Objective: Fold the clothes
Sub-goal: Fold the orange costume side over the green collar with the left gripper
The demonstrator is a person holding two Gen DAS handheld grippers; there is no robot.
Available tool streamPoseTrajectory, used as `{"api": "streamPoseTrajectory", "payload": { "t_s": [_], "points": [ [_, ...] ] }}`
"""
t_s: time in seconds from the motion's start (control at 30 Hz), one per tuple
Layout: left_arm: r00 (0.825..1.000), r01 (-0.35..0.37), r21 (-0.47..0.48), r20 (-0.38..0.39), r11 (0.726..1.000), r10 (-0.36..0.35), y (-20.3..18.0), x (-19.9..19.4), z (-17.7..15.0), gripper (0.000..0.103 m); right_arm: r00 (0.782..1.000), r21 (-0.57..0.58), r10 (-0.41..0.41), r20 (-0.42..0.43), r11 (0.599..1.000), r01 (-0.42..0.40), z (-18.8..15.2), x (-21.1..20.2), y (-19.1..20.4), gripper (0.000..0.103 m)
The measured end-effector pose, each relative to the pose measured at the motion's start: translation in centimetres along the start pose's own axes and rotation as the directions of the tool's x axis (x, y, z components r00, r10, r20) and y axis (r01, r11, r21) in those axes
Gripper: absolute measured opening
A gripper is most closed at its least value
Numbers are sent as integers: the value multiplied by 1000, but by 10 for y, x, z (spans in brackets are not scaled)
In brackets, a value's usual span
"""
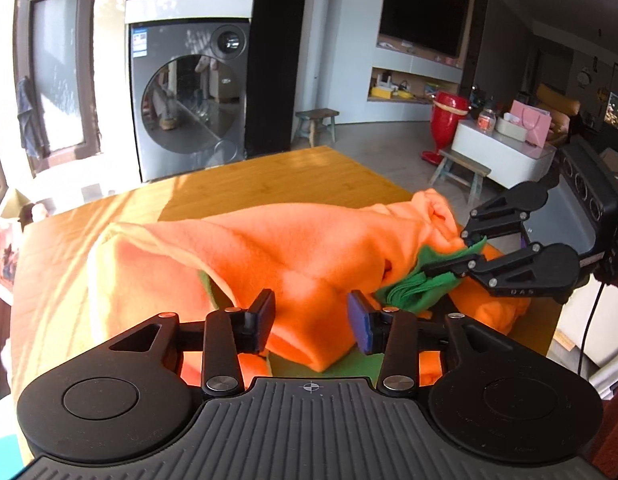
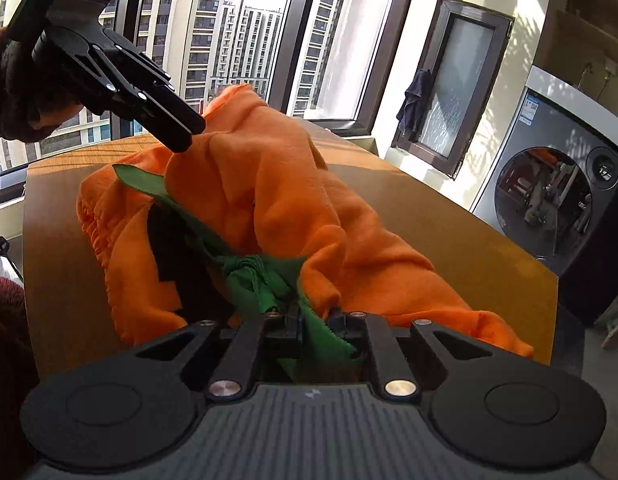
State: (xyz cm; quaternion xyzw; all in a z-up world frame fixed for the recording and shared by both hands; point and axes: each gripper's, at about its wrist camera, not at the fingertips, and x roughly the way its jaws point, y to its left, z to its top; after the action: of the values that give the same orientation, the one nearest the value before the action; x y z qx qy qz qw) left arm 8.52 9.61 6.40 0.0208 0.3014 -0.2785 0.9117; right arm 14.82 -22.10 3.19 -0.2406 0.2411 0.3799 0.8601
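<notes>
An orange fleece garment [image 1: 269, 252] with green trim [image 1: 413, 288] lies bunched on the wooden table [image 1: 269, 176]. My left gripper [image 1: 311, 320] is open, its blue pads on either side of an orange fold without pinching it. In the right wrist view the left gripper [image 2: 185, 132] hangs over the raised orange cloth [image 2: 269, 184]. My right gripper [image 2: 315, 322] is shut on the green trim [image 2: 265, 284] at the garment's edge. It also shows in the left wrist view [image 1: 449, 256], clamping green and orange cloth at the table's right side.
A washing machine [image 1: 189, 96] stands beyond the table's far edge. A wooden stool [image 1: 315, 124], a red vase [image 1: 447, 120] and a white cabinet [image 1: 501, 152] are on the floor to the right. Large windows [image 2: 237, 32] lie behind the table in the right wrist view.
</notes>
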Motion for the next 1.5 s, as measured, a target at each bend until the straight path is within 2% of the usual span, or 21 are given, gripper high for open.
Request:
{"api": "streamPoseTrajectory", "payload": {
  "t_s": [0.1, 0.17, 0.23, 0.3, 0.4, 0.43, 0.5, 0.57, 0.67, 0.77, 0.83, 0.93, 0.97, 1.0, 1.1, 1.17, 1.2, 1.27, 1.3, 1.4, 1.5],
  "points": [
    [994, 57, -98, 96, 994, -48, 5, -12, 14, 70, 1000, -17, -23, 6, 1000, 23, -6, -2, 11, 11],
    [985, 114, -154, 144, 982, -92, 7, -4, 26, 75, 999, -15, -32, 6, 999, 32, -5, -2, 12, 12],
    [979, 149, -166, 164, 975, -122, 6, 12, 35, 82, 999, -19, -41, 4, 999, 41, -3, -2, 12, 13],
    [985, 125, -150, 133, 981, -106, 4, 38, 38, 82, 999, -22, -49, 3, 999, 49, -2, -3, 12, 13],
    [996, 93, -230, 9, 969, -93, 17, 69, 25, 70, 998, -9, -60, 2, 998, 60, -1, -14, 8, 14],
    [994, 99, -250, -17, 963, -106, 20, 72, 17, 69, 998, 5, -62, 5, 998, 62, 0, -19, 5, 17],
    [991, 102, -252, -54, 962, -119, 22, 72, -2, 69, 998, 90, -51, 27, 995, 48, 3, -36, -8, 42],
    [991, 90, -250, -78, 964, -113, 22, 69, -17, 69, 998, 175, -40, 55, 984, 30, 7, -53, -22, 60],
    [989, 99, -278, -74, 956, -124, 24, 67, -30, 70, 985, 308, -1, 175, 950, -54, 22, -68, -40, 67],
    [990, 102, -292, -67, 951, -127, 26, 67, -32, 73, 957, 406, 38, 289, 900, -159, 36, -69, -54, 71],
    [989, 103, -278, -76, 955, -129, 24, 64, -31, 75, 957, 415, 70, 281, 890, -187, 37, -50, -49, 71],
    [990, 106, -245, -66, 964, -125, 21, 51, -27, 80, 990, 390, 84, 110, 913, -120, 20, -2, -27, 71],
    [991, 107, -246, -52, 963, -123, 21, 45, -25, 82, 997, 386, 72, 35, 919, -80, 9, 14, -20, 71],
    [992, 109, -260, -34, 960, -122, 23, 38, -25, 85, 998, 380, 59, 2, 923, -55, 0, 23, -14, 71],
    [994, 108, -335, 18, 936, -109, 33, 22, -24, 89, 1000, 314, 10, 28, 949, -19, -11, 21, 6, 73],
    [996, 91, -424, 34, 901, -84, 45, 26, -22, 93, 999, 326, 17, 31, 945, -26, -10, 18, 7, 73],
    [998, 58, -473, 26, 879, -52, 51, 32, -20, 97, 999, 340, 21, 30, 940, -30, -10, 18, 5, 73],
    [1000, -19, -550, -7, 835, 18, 61, 49, -17, 97, 999, 354, 25, 27, 935, -32, -10, 17, 3, 73],
    [999, -44, -559, -24, 828, 37, 66, 59, -16, 96, 999, 363, 24, 27, 931, -32, -10, 13, 2, 73],
    [995, -85, -550, -86, 831, 45, 74, 80, -17, 84, 998, 444, 10, 58, 896, -34, -10, -9, -13, 73],
    [995, -67, -532, -95, 844, 19, 77, 82, -23, 82, 996, 572, -33, 80, 820, -19, -24, -36, -36, 73]
  ]
}}
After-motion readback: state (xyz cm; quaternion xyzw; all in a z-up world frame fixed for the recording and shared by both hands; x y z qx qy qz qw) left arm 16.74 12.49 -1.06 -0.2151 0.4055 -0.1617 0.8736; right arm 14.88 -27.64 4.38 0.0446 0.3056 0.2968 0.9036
